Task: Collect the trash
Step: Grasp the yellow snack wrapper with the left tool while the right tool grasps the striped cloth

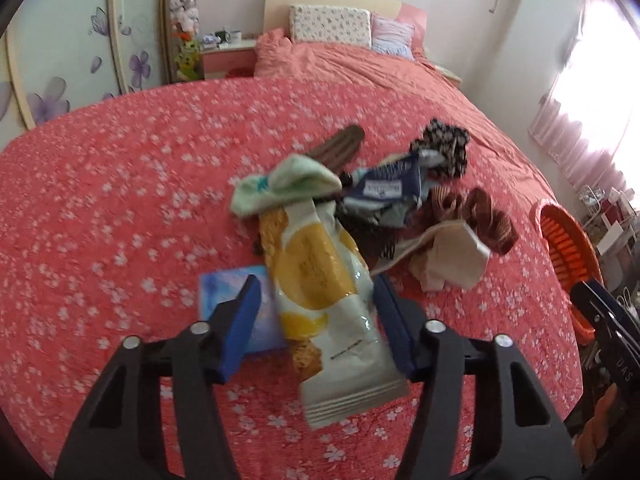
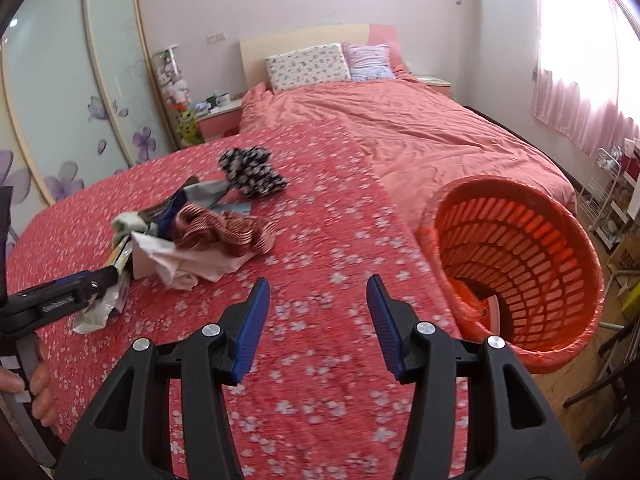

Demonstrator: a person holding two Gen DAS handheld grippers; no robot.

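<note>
Closing in on the snack wrapper (image 1: 320,280) looks like the step in hand: it lies on the red bed cover (image 1: 120,208) at the near edge of a heap of socks and scraps, its sealed end toward the camera. The left tongs (image 1: 316,320) straddle it, half spread, one blue pad on each side; the right pad seems to touch the foil, but whether both press I cannot tell. Next, I judge, comes a firm pinch, a lift clear of the green sock (image 1: 280,188) draped over its far end, then a carry to the orange basket (image 2: 520,272) beside the bed. The right tongs (image 2: 318,312) hover half spread over bare cover, holding nothing.
</note>
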